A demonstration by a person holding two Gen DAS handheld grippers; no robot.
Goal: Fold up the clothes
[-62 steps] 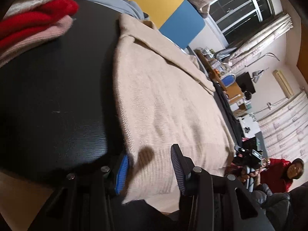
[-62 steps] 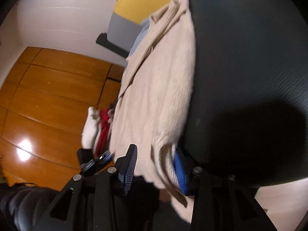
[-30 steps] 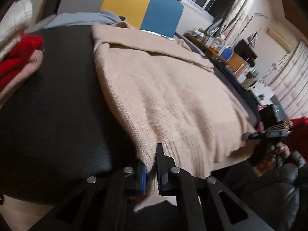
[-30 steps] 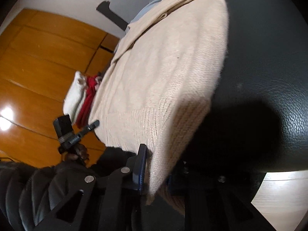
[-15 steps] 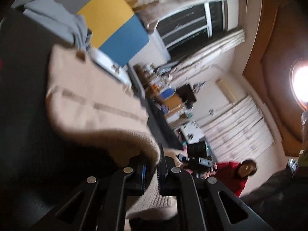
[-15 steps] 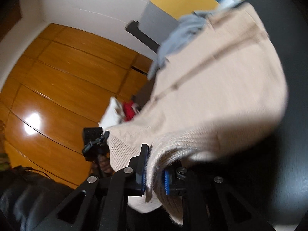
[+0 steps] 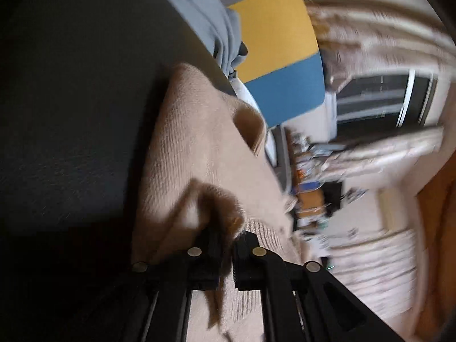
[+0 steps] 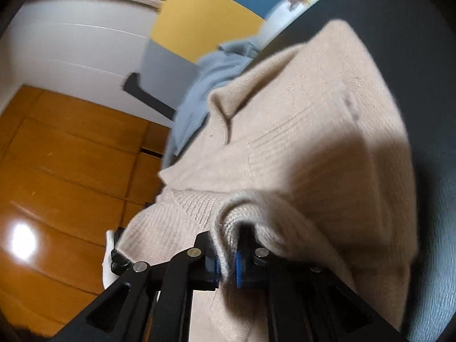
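Note:
A beige knit sweater (image 7: pixel 199 148) lies on a black leather surface (image 7: pixel 71 99). My left gripper (image 7: pixel 226 253) is shut on the sweater's hem corner, lifted and carried forward over the garment. In the right wrist view the same sweater (image 8: pixel 313 119) is doubled over, its collar end far from me. My right gripper (image 8: pixel 226 265) is shut on the other hem corner, with knit bunched between the blue pads (image 8: pixel 238 268).
A grey-blue garment (image 7: pixel 211 20) lies at the far edge of the black surface, also in the right wrist view (image 8: pixel 199 91). A grey, yellow and blue panel (image 7: pixel 279 57) stands behind. Wooden floor (image 8: pixel 57 171) lies to the left.
Both grippers closed on the sweater's hem corners, lifted them and carried them forward toward the collar. The lower half now folds over the upper half.

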